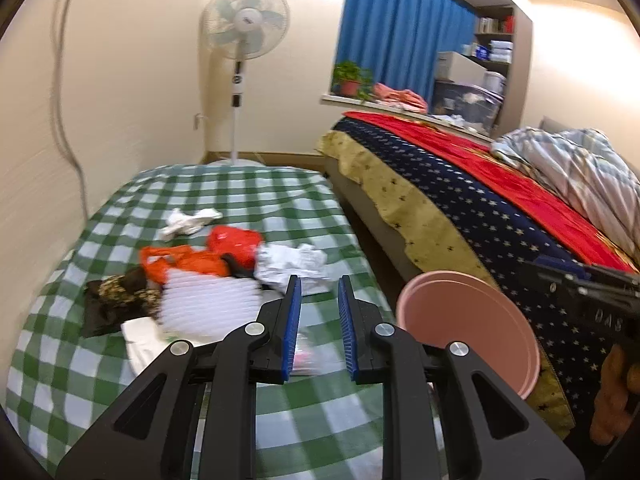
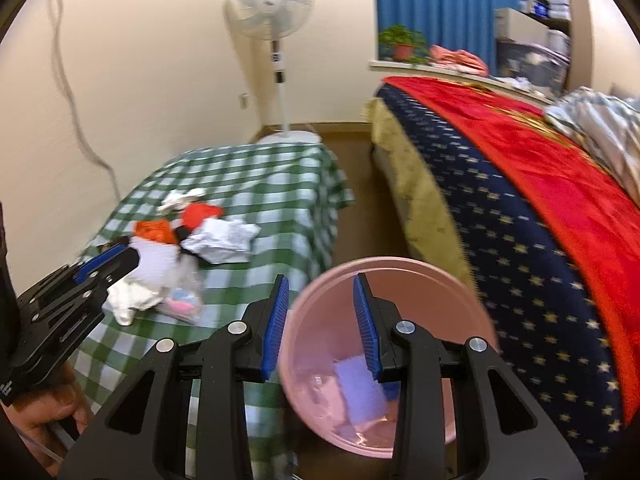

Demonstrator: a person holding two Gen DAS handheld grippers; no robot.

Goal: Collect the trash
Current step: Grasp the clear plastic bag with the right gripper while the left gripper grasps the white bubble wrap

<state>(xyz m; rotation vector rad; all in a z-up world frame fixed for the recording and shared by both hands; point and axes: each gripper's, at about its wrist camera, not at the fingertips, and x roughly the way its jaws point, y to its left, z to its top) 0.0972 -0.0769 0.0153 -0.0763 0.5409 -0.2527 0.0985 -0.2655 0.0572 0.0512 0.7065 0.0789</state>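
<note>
A pile of trash lies on the green checked table (image 1: 240, 200): crumpled white paper (image 1: 294, 264), orange-red plastic bags (image 1: 232, 246), a white ribbed piece (image 1: 208, 306), a dark wrapper (image 1: 116, 296) and a white tissue (image 1: 188, 220). My left gripper (image 1: 319, 284) is open and empty just in front of the pile. A pink bin (image 1: 472, 328) stands to its right. In the right wrist view my right gripper (image 2: 322, 280) is open above the pink bin (image 2: 400, 280), which holds a bluish scrap (image 2: 356, 392). The pile (image 2: 220, 240) lies to the left.
A bed with a navy starred and red cover (image 1: 500, 200) runs along the right. A standing fan (image 1: 244, 24) is at the far wall. A cable (image 1: 68, 120) hangs on the left wall. A windowsill holds a potted plant (image 1: 350, 76).
</note>
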